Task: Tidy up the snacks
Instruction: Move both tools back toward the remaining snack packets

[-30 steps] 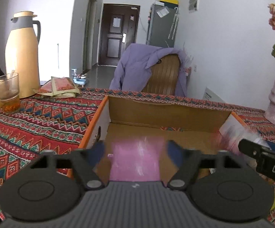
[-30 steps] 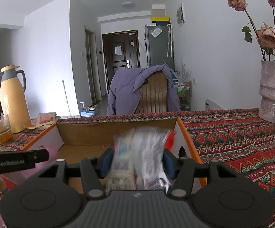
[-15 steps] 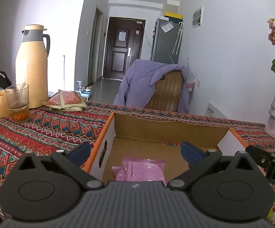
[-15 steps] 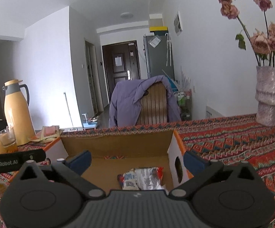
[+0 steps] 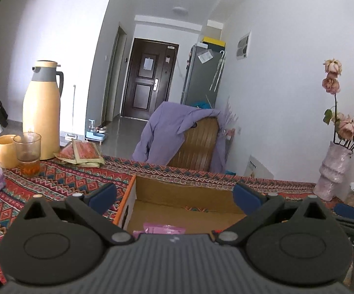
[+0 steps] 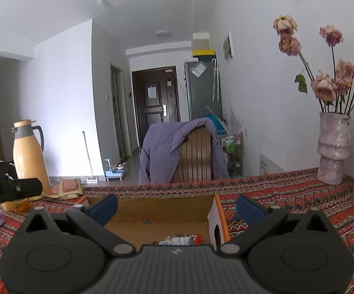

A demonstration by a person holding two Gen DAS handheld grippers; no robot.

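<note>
So, from the left wrist first: the left tool [image 5: 174,197] hangs with its blue pads spread wide and nothing between them, having just been opening, and the pink snack packet [image 5: 163,229] lies on the floor of the cardboard box [image 5: 184,192] below. That looks like one snack put away. The box sits on the bench [image 5: 62,181] under a bright zigzag cloth; further left stand a yellow thermos [image 5: 41,112], a glass of tea [image 5: 28,153] and a yellow cup [image 5: 4,150], with flat red packets [image 5: 82,153] just beside the thermos, possibly snacks left to sort. Over to the right wrist now: the right tool [image 6: 177,208] is spread wide too, jaws just opened and empty, and a red-and-white snack bag [image 6: 180,239] rests in the box near its right wall. Two items in, then. On the right side of the bench stands a vase of dried roses [image 6: 333,147]. Beyond it are a chair draped with a purple jacket [image 6: 177,147], a grey fridge [image 6: 202,90] and a dark door [image 6: 156,100] down the hall.
</note>
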